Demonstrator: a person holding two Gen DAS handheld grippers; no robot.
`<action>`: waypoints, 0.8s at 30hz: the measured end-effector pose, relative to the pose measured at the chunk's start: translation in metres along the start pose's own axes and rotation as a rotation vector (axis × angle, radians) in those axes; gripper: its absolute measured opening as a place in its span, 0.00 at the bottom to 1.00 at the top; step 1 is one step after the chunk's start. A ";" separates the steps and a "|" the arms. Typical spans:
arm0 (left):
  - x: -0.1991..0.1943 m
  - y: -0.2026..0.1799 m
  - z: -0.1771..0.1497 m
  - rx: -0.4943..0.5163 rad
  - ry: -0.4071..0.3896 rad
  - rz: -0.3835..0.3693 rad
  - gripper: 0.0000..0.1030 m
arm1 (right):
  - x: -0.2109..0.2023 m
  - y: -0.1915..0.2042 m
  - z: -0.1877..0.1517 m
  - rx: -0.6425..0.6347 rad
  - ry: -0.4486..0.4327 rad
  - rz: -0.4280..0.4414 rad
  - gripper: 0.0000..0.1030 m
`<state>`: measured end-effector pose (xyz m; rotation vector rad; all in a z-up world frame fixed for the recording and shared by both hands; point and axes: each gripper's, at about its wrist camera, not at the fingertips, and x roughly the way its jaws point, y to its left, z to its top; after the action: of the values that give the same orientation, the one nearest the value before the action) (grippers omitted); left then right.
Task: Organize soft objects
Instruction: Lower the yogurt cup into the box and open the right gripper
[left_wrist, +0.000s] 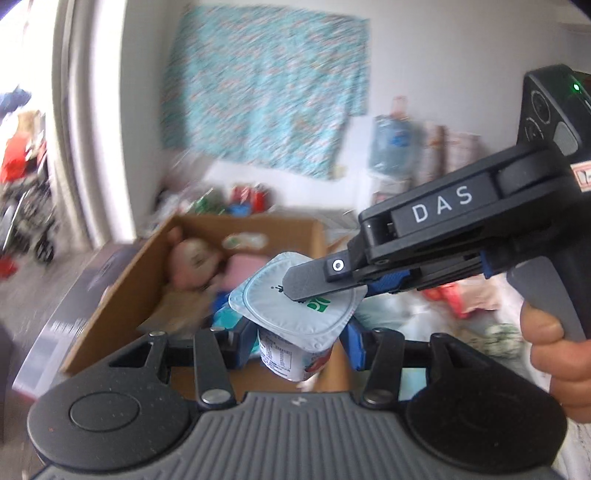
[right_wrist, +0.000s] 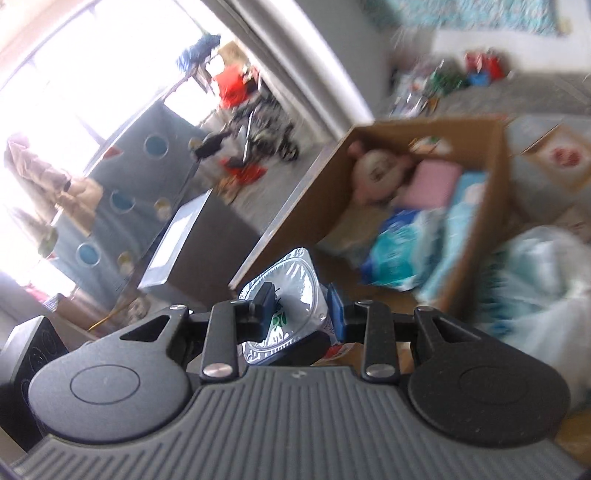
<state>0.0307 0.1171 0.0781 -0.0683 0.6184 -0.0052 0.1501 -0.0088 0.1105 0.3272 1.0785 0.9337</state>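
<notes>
A white yogurt cup (left_wrist: 295, 317) with a foil lid hangs in the air over an open cardboard box (left_wrist: 110, 295). My left gripper (left_wrist: 295, 334) is shut on the cup's body, a blue pad on each side. My right gripper (left_wrist: 295, 290) comes in from the right, held by a person's hand (left_wrist: 554, 350), and is shut on the lid's rim, one finger above and one below. In the right wrist view the yogurt cup (right_wrist: 291, 291) sits between the right gripper's (right_wrist: 301, 308) fingers. The cardboard box (right_wrist: 495, 184) holds a pink plush toy (right_wrist: 373, 173), a pink pad (right_wrist: 432, 181) and blue packs (right_wrist: 399, 251).
A crumpled white plastic bag (right_wrist: 546, 280) lies right of the box. A dark cabinet (right_wrist: 207, 229) stands to its left. A patterned turquoise cloth (left_wrist: 269, 92) hangs on the far wall, with a water jug (left_wrist: 395, 144) and scattered toys (left_wrist: 247, 199) on the floor behind.
</notes>
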 end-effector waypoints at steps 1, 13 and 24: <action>0.004 0.009 0.001 -0.012 0.019 0.010 0.49 | 0.011 0.001 0.004 0.011 0.021 0.008 0.29; 0.065 0.103 -0.003 -0.088 0.253 0.048 0.49 | 0.139 -0.054 0.034 0.260 0.234 0.091 0.29; 0.098 0.121 -0.011 -0.066 0.335 0.138 0.49 | 0.214 -0.090 0.043 0.387 0.311 0.145 0.31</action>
<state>0.1018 0.2343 0.0045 -0.0892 0.9570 0.1402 0.2629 0.1133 -0.0565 0.5992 1.5427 0.9198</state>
